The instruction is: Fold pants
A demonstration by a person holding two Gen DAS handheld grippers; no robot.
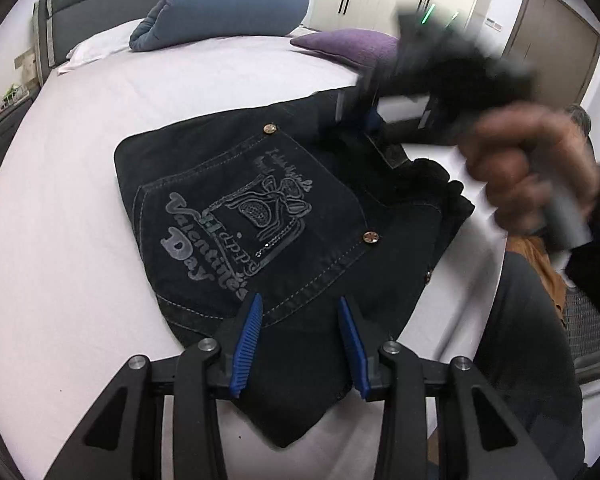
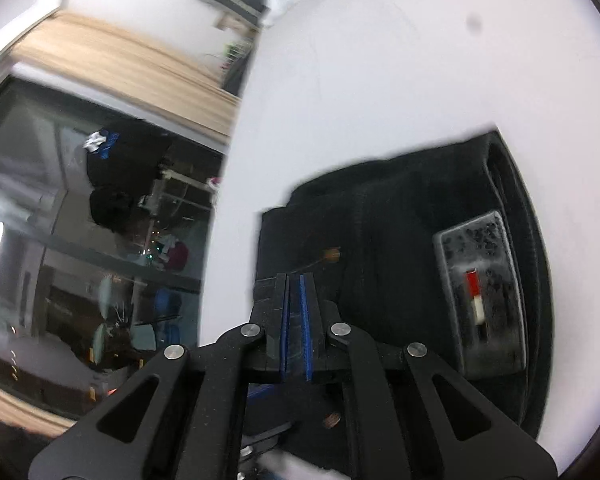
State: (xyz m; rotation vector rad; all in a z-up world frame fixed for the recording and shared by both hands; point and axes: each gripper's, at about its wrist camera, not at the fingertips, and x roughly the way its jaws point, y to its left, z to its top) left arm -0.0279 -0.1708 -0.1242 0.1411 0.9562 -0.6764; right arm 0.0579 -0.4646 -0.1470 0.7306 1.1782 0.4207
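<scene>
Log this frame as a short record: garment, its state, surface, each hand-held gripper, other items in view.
garment: black jeans, back pocket with "Happy Valentine's Day" print facing up
state: folded into a compact stack
surface: bed with pale sheet
left hand-held gripper: open, over the near edge of the jeans, holding nothing
right hand-held gripper: shut, blue pads nearly together, over the jeans; no cloth visibly pinched
other items: rolled blue duvet, purple pillow, white pillow

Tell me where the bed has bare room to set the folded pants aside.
Bare sheet lies between the pants and the blue duvet roll, and along the pants' left side. Crowded: the right edge, with the right gripper and purple pillow.
</scene>
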